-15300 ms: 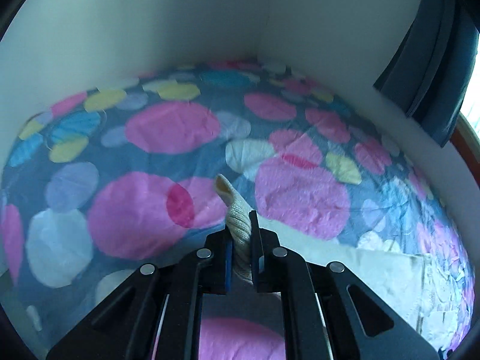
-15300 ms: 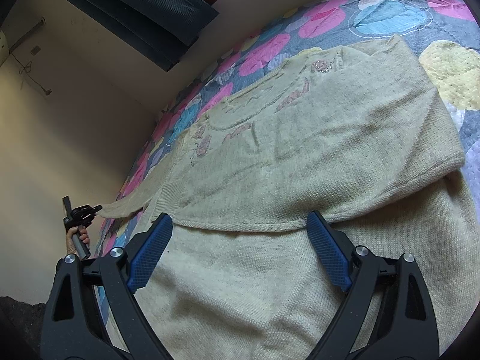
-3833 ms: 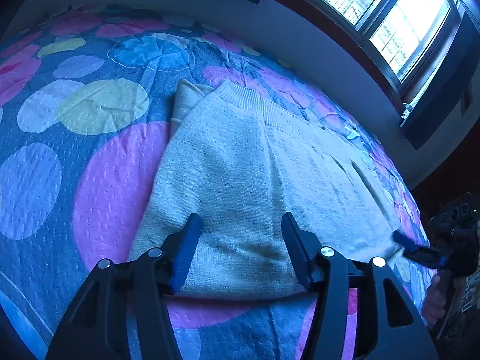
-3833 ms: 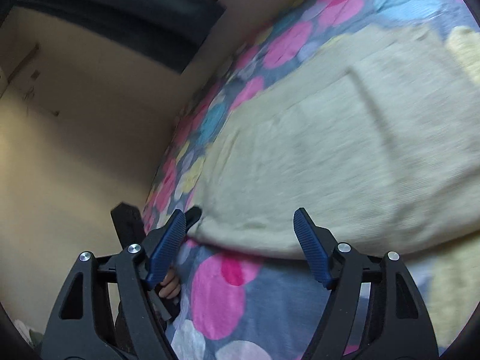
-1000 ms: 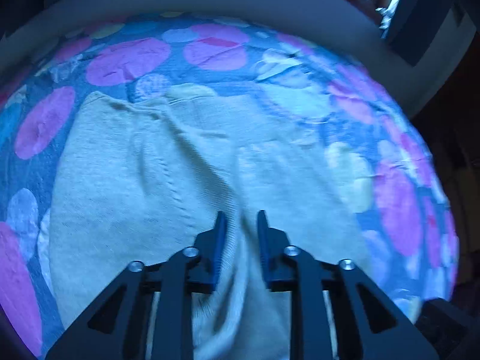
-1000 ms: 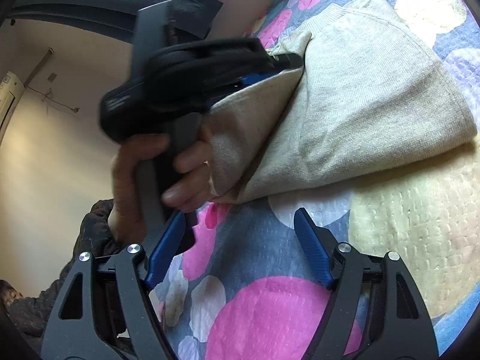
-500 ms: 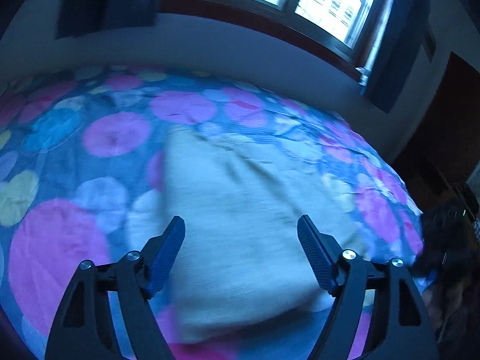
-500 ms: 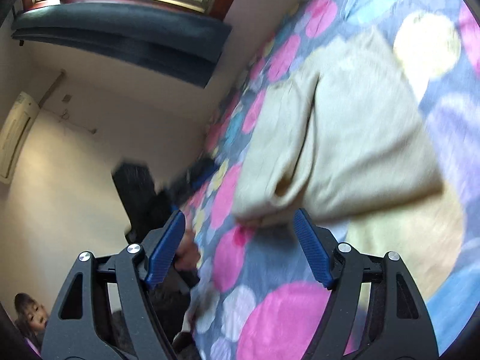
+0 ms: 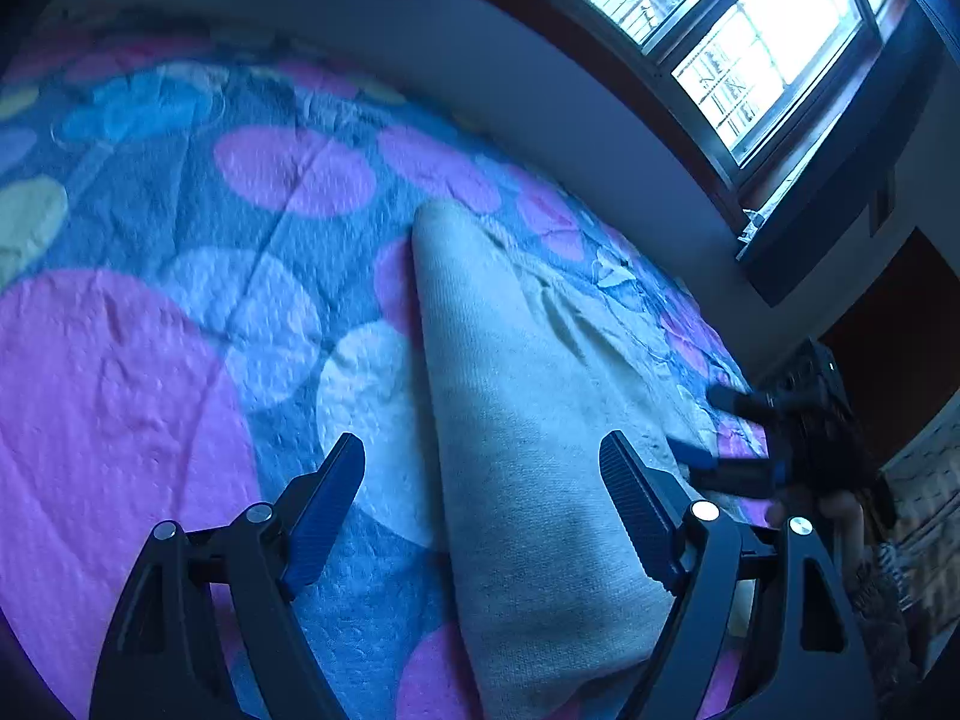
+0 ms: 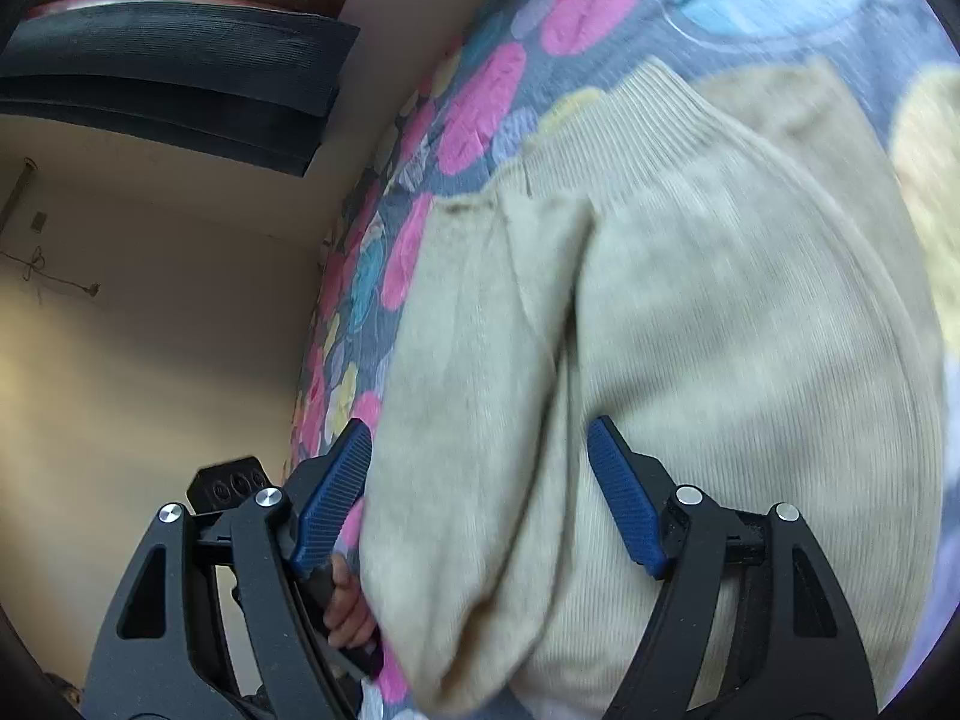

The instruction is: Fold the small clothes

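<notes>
Both grippers spread wide over the folded sweater, neither one gripping it.

Our left gripper (image 9: pixel 483 492) has its blue pads far apart and nothing between them is pinched; the cream sweater (image 9: pixel 528 420) lies as a long folded bundle on the spotted bedspread (image 9: pixel 120 390), running from 6 o'clock up toward 12 in that view, its left fold edge passing between the fingers. At 3 o'clock we see the right gripper (image 9: pixel 729 462) at the sweater's far edge, blurred and dark. From the right wrist view, our right gripper (image 10: pixel 480 495) is equally wide open above the sweater (image 10: pixel 720 330), whose ribbed hem points to 12 o'clock. At 7 o'clock the left hand (image 10: pixel 348 612) wraps its handle beside the sweater's edge. A window (image 9: pixel 750 30) glows at 1 o'clock in the left view.
</notes>
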A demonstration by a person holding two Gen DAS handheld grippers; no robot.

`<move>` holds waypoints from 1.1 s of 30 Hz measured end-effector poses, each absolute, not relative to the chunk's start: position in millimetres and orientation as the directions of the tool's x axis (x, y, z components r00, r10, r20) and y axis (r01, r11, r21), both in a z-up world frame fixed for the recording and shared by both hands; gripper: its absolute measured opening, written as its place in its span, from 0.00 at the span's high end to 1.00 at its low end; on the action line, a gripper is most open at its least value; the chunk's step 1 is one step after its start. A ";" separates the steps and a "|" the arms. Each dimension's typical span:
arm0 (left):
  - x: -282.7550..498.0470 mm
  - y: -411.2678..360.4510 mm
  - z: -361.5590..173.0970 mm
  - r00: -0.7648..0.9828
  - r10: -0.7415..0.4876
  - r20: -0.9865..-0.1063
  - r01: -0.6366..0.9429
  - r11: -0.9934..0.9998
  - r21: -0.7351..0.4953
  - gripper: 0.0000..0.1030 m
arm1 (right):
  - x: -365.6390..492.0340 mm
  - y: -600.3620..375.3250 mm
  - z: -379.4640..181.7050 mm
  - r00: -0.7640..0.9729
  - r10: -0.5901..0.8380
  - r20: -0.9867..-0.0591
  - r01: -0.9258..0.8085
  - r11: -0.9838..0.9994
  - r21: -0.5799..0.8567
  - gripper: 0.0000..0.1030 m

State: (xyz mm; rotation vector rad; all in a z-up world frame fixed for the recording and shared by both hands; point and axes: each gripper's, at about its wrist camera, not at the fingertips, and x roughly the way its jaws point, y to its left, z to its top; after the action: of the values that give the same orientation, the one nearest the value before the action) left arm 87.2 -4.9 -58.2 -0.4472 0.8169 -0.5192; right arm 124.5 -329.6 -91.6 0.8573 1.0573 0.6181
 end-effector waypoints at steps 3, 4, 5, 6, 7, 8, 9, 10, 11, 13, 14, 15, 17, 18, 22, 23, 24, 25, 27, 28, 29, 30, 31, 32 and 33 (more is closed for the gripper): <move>90.9 -4.9 -58.6 0.566 -0.601 -0.564 0.261 0.780 -0.569 0.23 | 138.2 -327.8 -91.8 0.379 0.778 -0.502 -0.032 0.553 0.833 0.28; 91.1 -4.3 -59.1 0.565 -0.603 -0.564 0.260 0.778 -0.572 0.23 | 144.4 -325.8 -93.2 0.378 0.776 -0.504 -0.025 0.553 0.833 0.28; 91.6 -4.6 -59.7 0.562 -0.604 -0.566 0.257 0.777 -0.574 0.23 | 148.8 -325.4 -94.1 0.375 0.780 -0.501 -0.022 0.548 0.836 0.28; 91.2 -4.1 -60.4 0.560 -0.602 -0.569 0.252 0.778 -0.575 0.23 | 153.9 -321.8 -94.7 0.370 0.786 -0.495 -0.025 0.541 0.841 0.28; 91.8 -4.5 -61.0 0.557 -0.601 -0.574 0.248 0.779 -0.576 0.23 | 159.4 -319.1 -93.5 0.367 0.787 -0.495 -0.027 0.541 0.840 0.28; 92.2 -4.4 -61.8 0.555 -0.601 -0.575 0.246 0.779 -0.577 0.23 | 164.6 -313.9 -92.6 0.360 0.787 -0.501 -0.032 0.547 0.836 0.28; 93.3 -4.6 -62.3 0.554 -0.602 -0.576 0.244 0.778 -0.578 0.23 | 168.8 -308.7 -92.2 0.354 0.786 -0.507 -0.039 0.554 0.832 0.28; 93.5 -5.0 -62.2 0.553 -0.602 -0.576 0.243 0.778 -0.579 0.23 | 167.1 -306.9 -91.2 0.348 0.787 -0.509 -0.045 0.556 0.830 0.28; 92.7 -5.6 -62.2 0.552 -0.603 -0.576 0.244 0.777 -0.580 0.23 | 169.4 -302.9 -91.0 0.341 0.790 -0.509 -0.051 0.556 0.830 0.28; 93.2 -5.0 -63.1 0.549 -0.605 -0.577 0.245 0.776 -0.581 0.23 | 174.4 -299.0 -92.5 0.336 0.797 -0.502 -0.060 0.550 0.833 0.28; 93.5 -5.0 -63.4 0.548 -0.605 -0.578 0.245 0.776 -0.581 0.23 | 178.1 -297.3 -94.1 0.335 0.798 -0.501 -0.059 0.549 0.834 0.28; 94.1 -5.0 -63.6 0.547 -0.606 -0.578 0.246 0.776 -0.580 0.23 | 182.3 -296.5 -96.8 0.334 0.799 -0.501 -0.054 0.547 0.836 0.28; 94.3 -5.6 -63.3 0.546 -0.606 -0.579 0.248 0.777 -0.579 0.22 | 189.6 -296.2 -100.5 0.336 0.799 -0.498 -0.044 0.542 0.839 0.35; 94.1 -5.7 -63.2 0.545 -0.606 -0.579 0.249 0.776 -0.579 0.22 | 192.4 -296.5 -101.6 0.335 0.798 -0.500 -0.040 0.543 0.839 0.38; 94.9 -5.2 -62.2 0.545 -0.610 -0.575 0.250 0.773 -0.583 0.22 | 204.4 -294.1 -107.4 0.318 0.790 -0.524 -0.031 0.561 0.827 0.55; 95.0 -5.2 -62.1 0.544 -0.612 -0.574 0.251 0.772 -0.584 0.22 | 207.6 -292.5 -109.1 0.312 0.789 -0.530 -0.033 0.566 0.824 0.59; 95.2 -4.8 -61.9 0.544 -0.614 -0.572 0.253 0.770 -0.585 0.22 | 209.2 -291.8 -110.0 0.310 0.789 -0.531 -0.033 0.567 0.823 0.61; 95.3 -4.6 -61.8 0.544 -0.615 -0.571 0.255 0.769 -0.586 0.22 | 212.6 -289.9 -111.8 0.306 0.790 -0.531 -0.034 0.566 0.823 0.65; 95.4 -4.8 -61.4 0.544 -0.615 -0.571 0.256 0.770 -0.585 0.22 | 216.6 -287.5 -113.9 0.303 0.783 -0.543 -0.035 0.579 0.815 0.76; 95.5 -5.1 -61.4 0.542 -0.616 -0.572 0.257 0.770 -0.585 0.22 | 218.5 -286.4 -114.9 0.304 0.777 -0.551 -0.035 0.587 0.809 0.86; 95.7 -5.5 -61.9 0.539 -0.617 -0.574 0.258 0.769 -0.585 0.22 | 220.4 -285.7 -115.3 0.309 0.769 -0.560 -0.034 0.598 0.801 0.89; 95.8 -5.5 -62.2 0.537 -0.618 -0.575 0.258 0.769 -0.586 0.22 | 221.6 -286.2 -114.3 0.319 0.766 -0.559 -0.035 0.599 0.800 0.90; 95.8 -5.2 -62.4 0.536 -0.619 -0.574 0.258 0.768 -0.586 0.22 | 223.5 -284.9 -112.7 0.332 0.761 -0.557 -0.039 0.601 0.798 0.91; 95.6 -4.7 -62.4 0.536 -0.619 -0.573 0.258 0.767 -0.587 0.22 | 223.2 -285.7 -107.8 0.348 0.753 -0.558 -0.051 0.610 0.791 0.92; 95.3 -4.0 -62.3 0.537 -0.621 -0.572 0.259 0.766 -0.588 0.22 | 222.2 -287.4 -98.6 0.372 0.742 -0.557 -0.075 0.623 0.779 0.92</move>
State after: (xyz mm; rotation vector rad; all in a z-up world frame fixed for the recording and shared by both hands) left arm 95.3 -4.0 -62.3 -0.4700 0.8545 -0.5468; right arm 222.2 -287.4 -98.6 0.7413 1.0699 0.5899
